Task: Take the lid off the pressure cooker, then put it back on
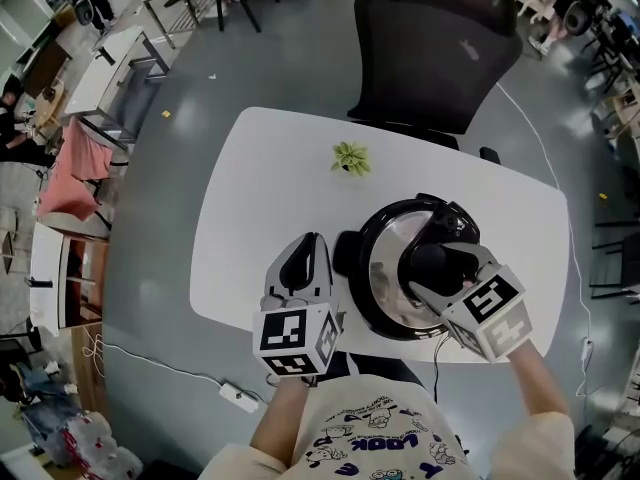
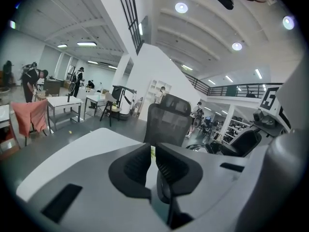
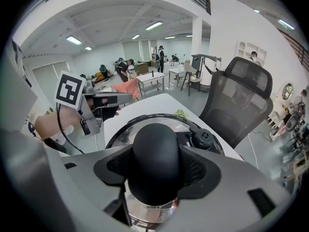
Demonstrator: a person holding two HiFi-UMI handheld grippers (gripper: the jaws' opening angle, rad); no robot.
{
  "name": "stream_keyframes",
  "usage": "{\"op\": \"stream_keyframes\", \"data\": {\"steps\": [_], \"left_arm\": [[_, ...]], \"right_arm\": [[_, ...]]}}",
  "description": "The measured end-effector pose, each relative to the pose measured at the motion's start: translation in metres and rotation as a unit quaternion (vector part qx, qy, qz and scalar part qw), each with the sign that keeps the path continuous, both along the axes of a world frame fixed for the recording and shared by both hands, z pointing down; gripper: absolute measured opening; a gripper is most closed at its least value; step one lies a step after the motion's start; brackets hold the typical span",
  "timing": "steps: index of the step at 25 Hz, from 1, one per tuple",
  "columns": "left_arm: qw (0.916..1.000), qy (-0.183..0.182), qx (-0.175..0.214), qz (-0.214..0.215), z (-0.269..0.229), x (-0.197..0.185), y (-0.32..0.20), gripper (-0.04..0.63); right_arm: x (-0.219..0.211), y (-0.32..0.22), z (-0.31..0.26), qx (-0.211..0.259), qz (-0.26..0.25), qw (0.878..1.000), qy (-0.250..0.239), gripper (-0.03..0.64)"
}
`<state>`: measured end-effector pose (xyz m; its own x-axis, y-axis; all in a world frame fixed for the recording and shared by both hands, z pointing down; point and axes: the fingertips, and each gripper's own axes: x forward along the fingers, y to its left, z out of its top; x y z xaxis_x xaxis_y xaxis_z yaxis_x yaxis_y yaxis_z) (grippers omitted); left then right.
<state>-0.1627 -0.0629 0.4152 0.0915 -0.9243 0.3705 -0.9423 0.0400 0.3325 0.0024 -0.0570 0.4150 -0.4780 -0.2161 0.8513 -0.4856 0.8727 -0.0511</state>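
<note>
As right tool (image 3: 155, 166) grips lid knob (image 3: 155, 146), left tool (image 2: 153, 166) apparently closed

Both grippers are pale grey plastic with black ribbed pads (image 2: 136, 165). Just beyond the shirt (image 1: 375, 436), the left gripper (image 1: 310, 246) and the right gripper (image 1: 441, 265) each carry a white cube (image 1: 296, 340) printed with black square markers. The shirt is cream with a blue cartoon print, and its sleeves (image 1: 548, 446) are plain cream. A thin black cable (image 3: 60, 122) hangs under the left gripper's cube.

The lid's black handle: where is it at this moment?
In the right gripper view the lid's black handle sits gripped between the right hand-held gripper's jaws; in the head view it is toward the right of the table, atop the pressure cooker.
</note>
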Motion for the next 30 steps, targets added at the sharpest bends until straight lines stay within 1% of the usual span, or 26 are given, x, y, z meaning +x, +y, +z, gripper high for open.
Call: {"op": "stream_keyframes", "data": {"steps": [4,6,13,17,22,25,27,30], "left_arm": [[0.9990,0.038,-0.024,0.006,0.020,0.010,-0.003,0.098],[0.9977,0.055,-0.038,0.011,0.030,0.015,-0.004,0.110],[0.9892,0.125,-0.074,0.020,0.055,0.030,-0.009,0.114],[0.9829,0.166,-0.077,0.016,0.060,0.034,-0.010,0.112],[0.9813,0.176,-0.077,0.012,0.060,0.035,-0.010,0.107],[0.9789,0.189,-0.077,0.011,0.060,0.035,-0.011,0.107],[0.9775,0.196,-0.078,0.012,0.061,0.035,-0.011,0.107],[0.9774,0.196,-0.078,0.012,0.062,0.035,-0.011,0.107]], "right_arm": [[0.003,-0.002,0.001,0.003,0.001,1.000,0.000,0.295],[0.005,-0.002,0.002,0.006,-0.001,1.000,0.005,0.295],[0.005,-0.003,0.004,0.010,-0.011,1.000,-0.001,0.295],[0.007,-0.002,0.004,0.007,-0.015,1.000,0.002,0.295],[0.008,-0.002,0.003,0.006,-0.021,1.000,0.003,0.295],[0.007,-0.004,0.004,0.004,-0.017,1.000,0.002,0.295],[0.007,-0.003,0.005,-0.001,-0.014,1.000,0.003,0.295],[0.006,-0.003,0.006,-0.014,-0.014,1.000,0.014,0.295]]}}
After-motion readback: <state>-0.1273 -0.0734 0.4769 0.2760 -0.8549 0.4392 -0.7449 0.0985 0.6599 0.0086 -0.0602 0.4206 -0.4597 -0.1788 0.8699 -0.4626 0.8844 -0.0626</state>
